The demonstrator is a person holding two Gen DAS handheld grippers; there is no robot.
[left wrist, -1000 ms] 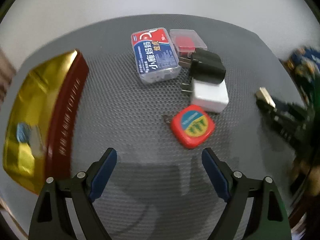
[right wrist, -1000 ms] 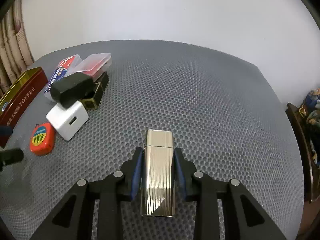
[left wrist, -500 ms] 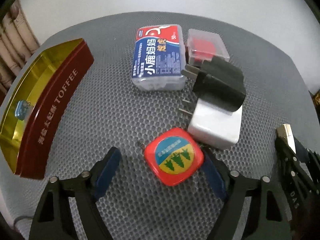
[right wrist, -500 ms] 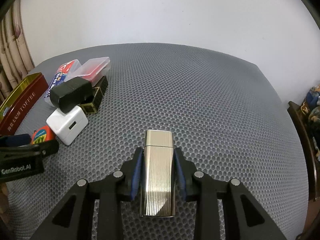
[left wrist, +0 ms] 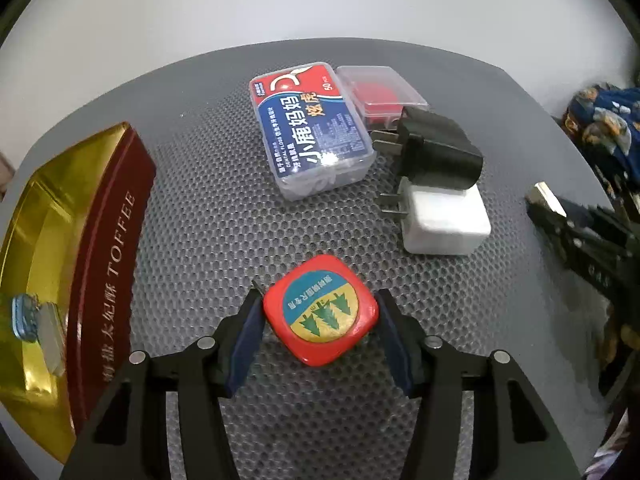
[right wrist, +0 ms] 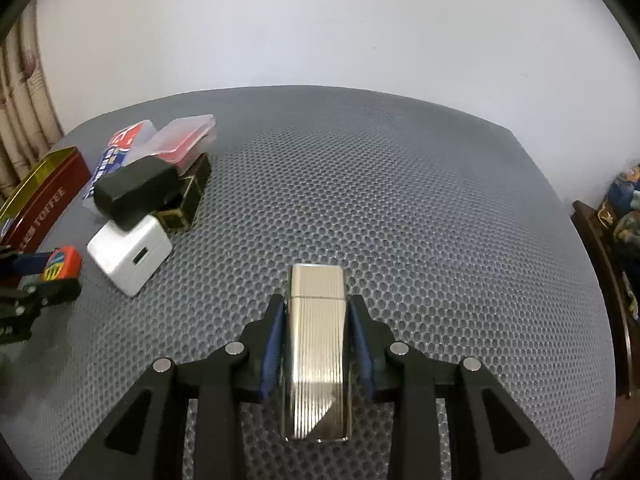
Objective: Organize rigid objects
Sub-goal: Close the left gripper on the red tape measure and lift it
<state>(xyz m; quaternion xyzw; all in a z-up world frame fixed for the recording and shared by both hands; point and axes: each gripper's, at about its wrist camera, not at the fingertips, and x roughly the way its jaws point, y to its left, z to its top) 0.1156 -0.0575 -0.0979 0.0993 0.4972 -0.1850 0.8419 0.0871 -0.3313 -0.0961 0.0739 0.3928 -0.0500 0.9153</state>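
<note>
The left gripper (left wrist: 320, 316) brackets the tape measure (left wrist: 320, 315) on the table (left wrist: 216, 216). Its fingers (left wrist: 249, 334) sit at the two side faces; full contact cannot be confirmed. Close squarely on the flat sides — not the rounded corners — then lift straight up. The tin (left wrist: 108, 248) lies left of the fingers. The right gripper (right wrist: 316, 344) pinches a lighter (right wrist: 316, 344) — keep it clear.
</note>
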